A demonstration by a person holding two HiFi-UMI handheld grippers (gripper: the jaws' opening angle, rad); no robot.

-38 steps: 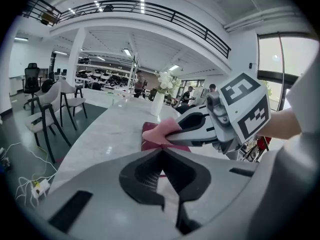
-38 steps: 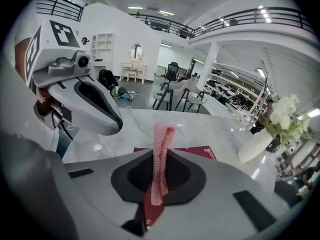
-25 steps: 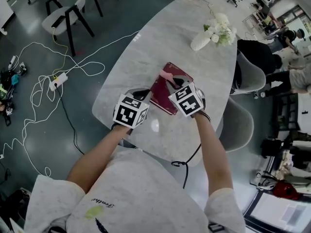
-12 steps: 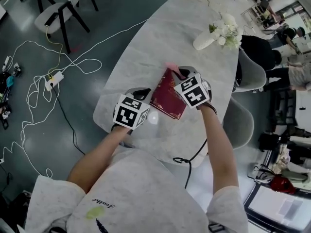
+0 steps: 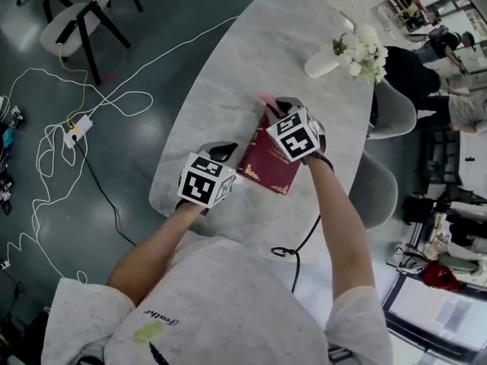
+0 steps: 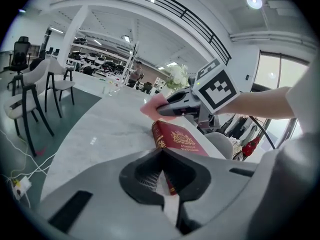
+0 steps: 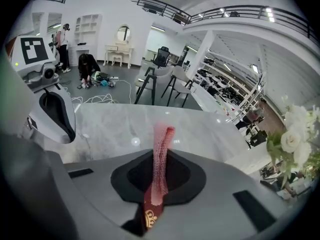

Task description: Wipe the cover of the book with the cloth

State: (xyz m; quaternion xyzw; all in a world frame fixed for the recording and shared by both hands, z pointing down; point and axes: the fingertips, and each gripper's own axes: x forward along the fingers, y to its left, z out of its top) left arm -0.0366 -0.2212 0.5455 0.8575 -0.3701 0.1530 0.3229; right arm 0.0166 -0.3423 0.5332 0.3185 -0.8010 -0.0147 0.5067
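The book point(image 5: 268, 164) lies cover up on the table point(image 5: 228, 74), near the edge closest to the person. Its dark red cover carries a gold emblem and gold lettering. The left gripper point(image 5: 225, 155) stands at the near left side of the book. In the left gripper view its jaws are closed on the near corner of the book point(image 6: 182, 140) at the spine side, with the gripper point(image 6: 162, 174) low over the table. The right gripper point(image 5: 278, 111) sits over the far end of the book. In the right gripper view its jaws point(image 7: 157, 184) are closed on a pink cloth point(image 7: 162, 149), which passes between them as a narrow upright strip and projects forward past the tips. The gold emblem of the cover shows directly below these jaws. In the head view the free end of the cloth point(image 5: 266, 99) extends beyond the far edge of the book, over bare table. Whether the cloth touches the cover cannot be determined. A white vase point(image 5: 323, 65) with white flowers stands further along the table, well apart from the book. White cables point(image 5: 68, 120) lie on the floor to the left.
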